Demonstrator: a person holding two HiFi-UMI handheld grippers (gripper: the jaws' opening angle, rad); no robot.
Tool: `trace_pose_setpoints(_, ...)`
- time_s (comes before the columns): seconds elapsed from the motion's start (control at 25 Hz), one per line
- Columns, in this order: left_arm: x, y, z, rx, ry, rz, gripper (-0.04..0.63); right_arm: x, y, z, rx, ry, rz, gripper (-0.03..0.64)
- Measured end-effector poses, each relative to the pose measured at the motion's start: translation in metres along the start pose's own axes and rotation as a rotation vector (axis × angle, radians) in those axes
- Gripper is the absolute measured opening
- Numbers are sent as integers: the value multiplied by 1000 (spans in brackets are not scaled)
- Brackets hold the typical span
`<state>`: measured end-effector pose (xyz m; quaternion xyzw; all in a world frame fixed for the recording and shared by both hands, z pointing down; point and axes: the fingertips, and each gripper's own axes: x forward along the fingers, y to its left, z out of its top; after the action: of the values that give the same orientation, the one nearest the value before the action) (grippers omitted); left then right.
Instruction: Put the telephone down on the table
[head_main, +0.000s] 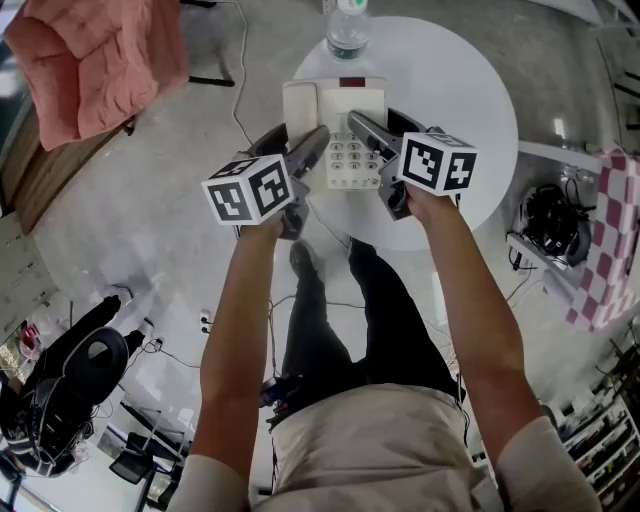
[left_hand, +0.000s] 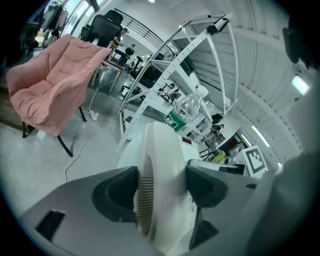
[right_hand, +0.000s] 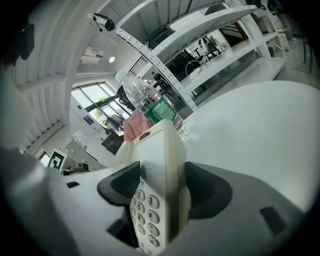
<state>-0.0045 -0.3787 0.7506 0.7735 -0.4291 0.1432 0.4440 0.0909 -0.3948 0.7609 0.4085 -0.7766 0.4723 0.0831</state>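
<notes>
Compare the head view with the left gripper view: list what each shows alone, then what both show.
Only the head view: the person's arms and legs, and a checkered cloth at the right.

Only the left gripper view: white shelving behind the table, and a close look at the jaws shut on the phone's handset side.

Both: the phone, the left gripper holding it, the bottle, the pink blanket and the white table.

The telephone (right_hand: 165, 160) keys (right_hand: 150, 202) read 2, 3, 6.
</notes>
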Motion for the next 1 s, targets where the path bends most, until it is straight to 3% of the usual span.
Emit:
trace_pose_setpoints(0.48,11,7,0,-21,-27,27,301,12,-17,-9,38,4,-18,272)
trace_pose_setpoints(0.76,11,8,1,-17,-59,43,301,10,-15,-3,-122,12,-85,270)
trace_pose_setpoints(1.0,6,5,10,71,-87,86,301,8,-15,0,-180,27,-130,272)
